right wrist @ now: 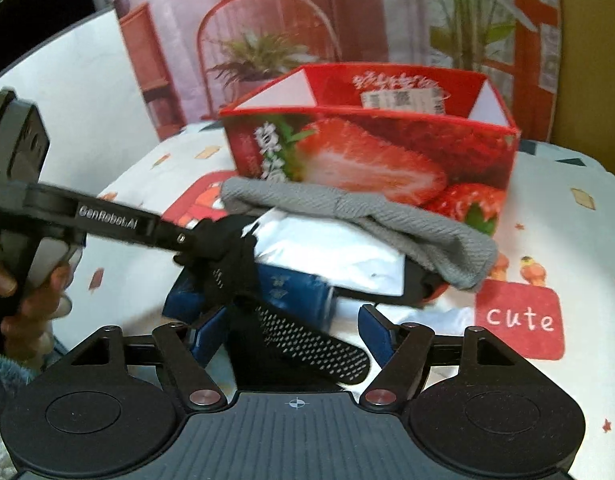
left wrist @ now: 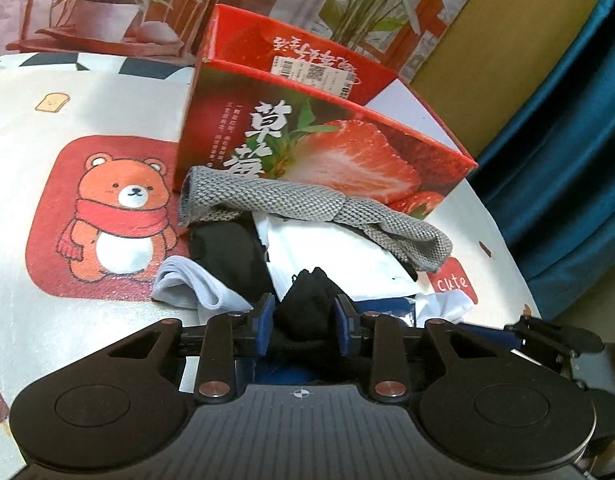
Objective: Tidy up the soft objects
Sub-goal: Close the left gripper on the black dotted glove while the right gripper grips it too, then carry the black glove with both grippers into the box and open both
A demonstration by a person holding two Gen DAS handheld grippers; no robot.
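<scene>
A pile of socks lies in front of an open red strawberry box [left wrist: 327, 136], which also shows in the right wrist view [right wrist: 371, 152]. A grey knit sock [left wrist: 307, 204] [right wrist: 359, 216] lies on top of the pile, over a white sock [left wrist: 335, 252] and a blue one [right wrist: 291, 292]. My left gripper [left wrist: 304, 314] [right wrist: 211, 246] is shut on a black sock [left wrist: 305, 304] with white grip dots [right wrist: 307, 340]. The sock hangs down between the spread fingers of my right gripper [right wrist: 293, 338], which is open.
The pile sits on a white cloth with a bear print [left wrist: 119, 216] and a red "cute" patch [right wrist: 519, 320]. A pale sock [left wrist: 195, 288] lies at the pile's left. A blue curtain [left wrist: 567, 160] hangs at the right. A printed backdrop stands behind the box.
</scene>
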